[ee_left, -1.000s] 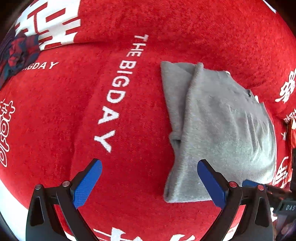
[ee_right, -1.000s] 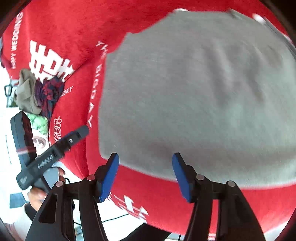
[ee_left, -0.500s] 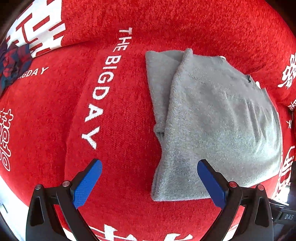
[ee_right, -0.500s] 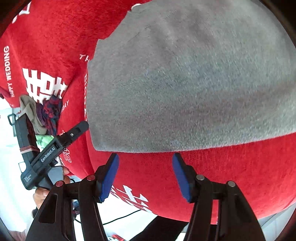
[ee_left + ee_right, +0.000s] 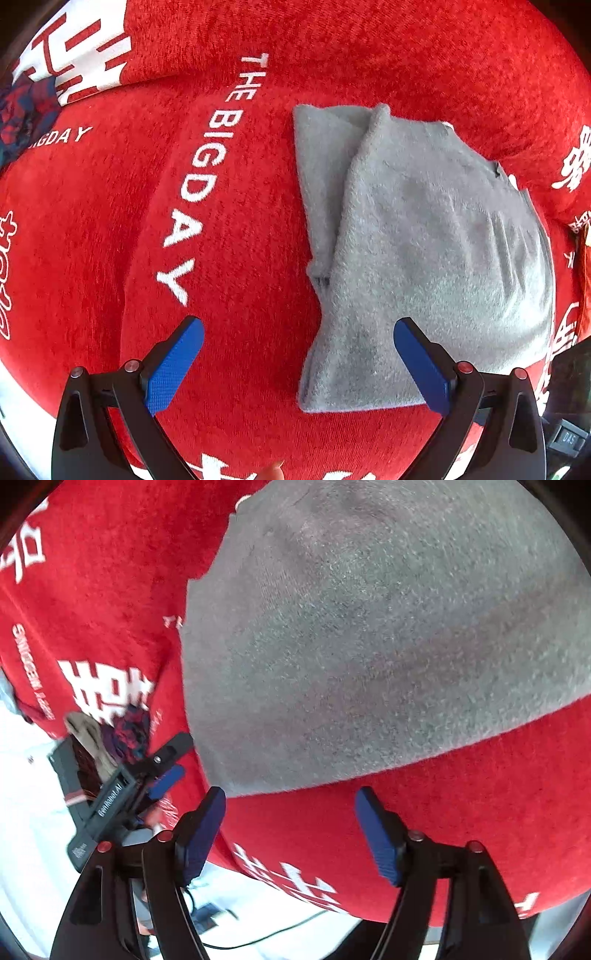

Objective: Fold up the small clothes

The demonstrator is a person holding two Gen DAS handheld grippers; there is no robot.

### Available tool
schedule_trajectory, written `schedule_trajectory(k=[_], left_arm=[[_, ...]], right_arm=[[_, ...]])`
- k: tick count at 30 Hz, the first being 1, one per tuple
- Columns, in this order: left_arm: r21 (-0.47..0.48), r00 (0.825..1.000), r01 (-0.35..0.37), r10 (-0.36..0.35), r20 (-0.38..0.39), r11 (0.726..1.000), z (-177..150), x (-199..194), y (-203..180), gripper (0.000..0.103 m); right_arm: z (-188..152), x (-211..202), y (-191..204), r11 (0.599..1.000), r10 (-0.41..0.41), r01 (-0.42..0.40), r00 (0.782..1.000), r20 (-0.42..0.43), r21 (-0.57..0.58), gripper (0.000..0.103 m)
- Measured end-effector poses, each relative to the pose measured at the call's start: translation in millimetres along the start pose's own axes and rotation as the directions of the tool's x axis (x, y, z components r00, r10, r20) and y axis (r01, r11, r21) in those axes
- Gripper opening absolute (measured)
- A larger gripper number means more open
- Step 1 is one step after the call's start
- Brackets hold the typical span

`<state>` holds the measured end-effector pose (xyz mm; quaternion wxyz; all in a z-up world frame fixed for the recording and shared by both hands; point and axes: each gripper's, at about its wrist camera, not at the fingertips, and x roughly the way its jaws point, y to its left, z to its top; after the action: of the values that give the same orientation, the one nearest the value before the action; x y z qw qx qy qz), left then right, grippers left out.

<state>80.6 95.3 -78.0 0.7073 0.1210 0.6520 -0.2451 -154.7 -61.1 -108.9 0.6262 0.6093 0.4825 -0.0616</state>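
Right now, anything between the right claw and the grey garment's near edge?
Nothing visible. The right claw hangs open with only bare red cloth between its tips and the near edge of the grey garment; its jaws have just been opening, nothing between them. The left claw sits off to the side, clear of that path.

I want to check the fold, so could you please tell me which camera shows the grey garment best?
The left wrist view: the whole grey garment lies folded on the red cloth, outline and overlapping layers visible. The right wrist view shows only a close, partly blurred, cropped stretch of it.
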Motion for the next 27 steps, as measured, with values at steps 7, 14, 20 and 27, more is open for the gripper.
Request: schedule_trajectory(k=[7,14,20,27], left_arm=[[-0.049,0.995,0.098,-0.099,-0.023,0.994,22.6,12.8,17.4,0.103],[-0.142,0.938,0.327,-0.340,-0.074,0.934,36.7,35.2,27.9,0.103],[-0.153,0.892,0.427,-0.443,-0.089,0.891,53.1,42.7,23.6,0.103],[-0.153,0.793,0.580,-0.597,-0.119,0.800,72.2,45.7,-10.0,0.103]], right_arm=[[0.5,8.7,-19.3,0.972,0.166,-0.178,0.982,0.085,0.154,0.076],[4.3,27.5,-17.2,0.922,0.272,-0.308,0.947,0.174,0.233,0.076],[12.7,22.6,-3.0,0.907,0.338,-0.371,0.924,0.179,0.199,0.008],[24.5,-14.9,30.3,0.916,0.389,-0.400,0.906,0.167,0.034,0.008]])
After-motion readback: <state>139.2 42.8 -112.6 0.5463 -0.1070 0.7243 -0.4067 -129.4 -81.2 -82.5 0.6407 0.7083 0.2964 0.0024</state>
